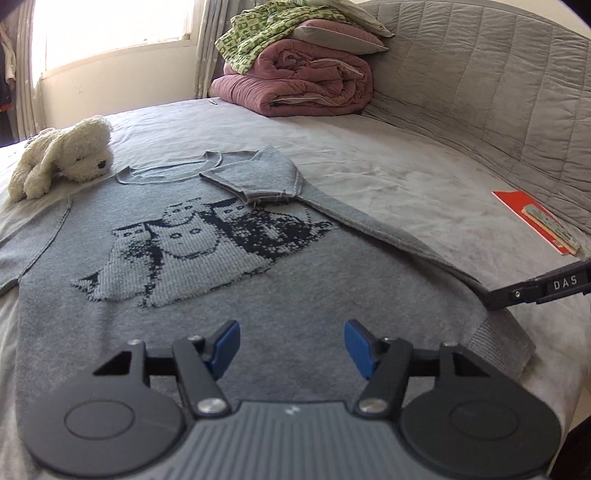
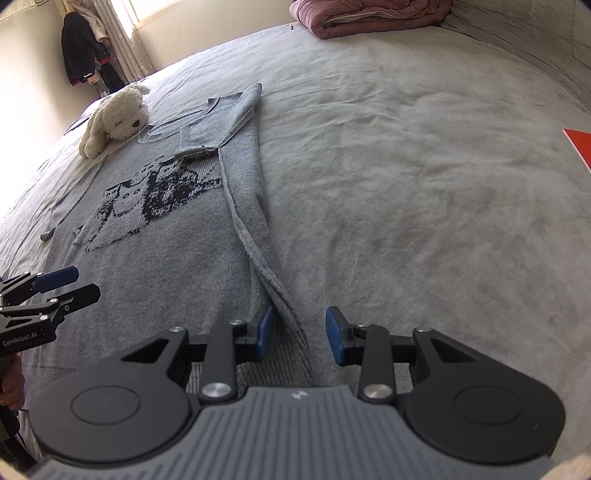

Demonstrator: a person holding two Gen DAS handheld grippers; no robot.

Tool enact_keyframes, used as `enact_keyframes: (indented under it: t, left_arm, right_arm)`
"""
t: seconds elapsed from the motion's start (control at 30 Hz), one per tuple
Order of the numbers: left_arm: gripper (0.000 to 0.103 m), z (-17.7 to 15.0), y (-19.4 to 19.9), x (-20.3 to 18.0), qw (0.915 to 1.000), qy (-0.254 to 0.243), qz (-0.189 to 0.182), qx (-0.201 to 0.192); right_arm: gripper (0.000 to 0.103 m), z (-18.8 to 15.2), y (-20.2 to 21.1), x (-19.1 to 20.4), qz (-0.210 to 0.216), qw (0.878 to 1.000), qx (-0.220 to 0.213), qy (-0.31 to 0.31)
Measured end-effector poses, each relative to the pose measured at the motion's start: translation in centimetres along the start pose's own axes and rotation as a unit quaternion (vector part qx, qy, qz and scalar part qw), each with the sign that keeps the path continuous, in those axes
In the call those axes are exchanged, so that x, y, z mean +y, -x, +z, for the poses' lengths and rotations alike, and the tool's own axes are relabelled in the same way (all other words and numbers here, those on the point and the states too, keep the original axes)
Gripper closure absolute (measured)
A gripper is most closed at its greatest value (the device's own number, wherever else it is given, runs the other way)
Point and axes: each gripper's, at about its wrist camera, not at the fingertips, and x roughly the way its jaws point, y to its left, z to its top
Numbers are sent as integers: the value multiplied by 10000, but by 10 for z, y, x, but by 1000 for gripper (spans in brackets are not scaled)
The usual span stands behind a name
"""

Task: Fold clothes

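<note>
Far left on the grey quilted bedspread point(image 1: 424, 184): one cream plush toy dog point(image 1: 62, 155), lying just beside the left shoulder of the one grey knitted short-sleeved jumper with a dark cat motif point(image 1: 229, 295); jumper spread flat, front up, left sleeve out to the side, right sleeve point(image 1: 255, 177) turned in over the chest, right side edge doubled inward in a long strip down to the ribbed hem. Above the lower middle of the jumper: left gripper point(image 1: 291, 347), blue pads spread wide, nothing between them. At the hem's right corner: right gripper point(image 2: 299, 334), pads apart, straddling the raised folded edge without pinching it. Far right: one red flat packet point(image 1: 535, 221) near the bed's edge; behind, one rolled maroon duvet point(image 1: 295, 81) under one green patterned cloth point(image 1: 266, 33) and one pillow. Risks, as judged from here: strip springing open if let lie loose, the knit being thick; toy dog snagged or buried if the left sleeve is turned in past it; uneven fold if the hem corner is lifted alone, the far end dragging askew. Count: two grippers.
</note>
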Motion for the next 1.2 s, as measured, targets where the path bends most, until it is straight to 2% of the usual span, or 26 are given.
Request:
enact_keyframes:
  t: [0.1,0.2,0.27,0.3,0.37,0.4,0.63,0.83,0.97,1.07,1.2]
  left_arm:
    - [58,-8,1,-23,9991,-209,-357,-48]
    - [66,-17,-2,-44,9971,-208,-720,-124]
    - [67,-24,-5,-56,9950,-153,-975,-132]
    - [68,-27,-6,-62,9937,-131,-1104,-130]
    - [68,-34,-9,-74,9911,-130,-1319,-132]
    - [68,-38,-10,-78,9905,-190,-1358,-133]
    - [64,-55,-12,-97,9853,-545,-1613,-138]
    - [58,-61,-8,-110,9721,-973,-2132,126]
    - [56,-54,-2,-101,9585,-955,-2621,591]
    - [51,-44,4,-82,9443,-763,-3055,957]
    - [45,-27,14,-34,9431,-49,-3195,918]
  right_arm:
    - [67,-21,6,-6,-4,10000,-43,-13]
    - [73,-36,12,-11,70,9998,-161,-115]
    - [76,-42,15,-12,126,9996,-214,-167]
    - [81,-42,17,-10,161,9996,-220,-100]
    - [96,-42,18,-6,262,9994,-232,46]
    - [98,-43,19,-6,276,9993,-240,81]
    - [99,-43,38,-11,636,9970,-428,121]
    - [99,-40,46,4,986,9929,-528,405]
    - [99,-37,46,23,1180,9876,-516,900]
    - [99,-36,43,36,1283,9820,-416,1325]
    - [99,-35,36,43,1344,9770,-281,1628]
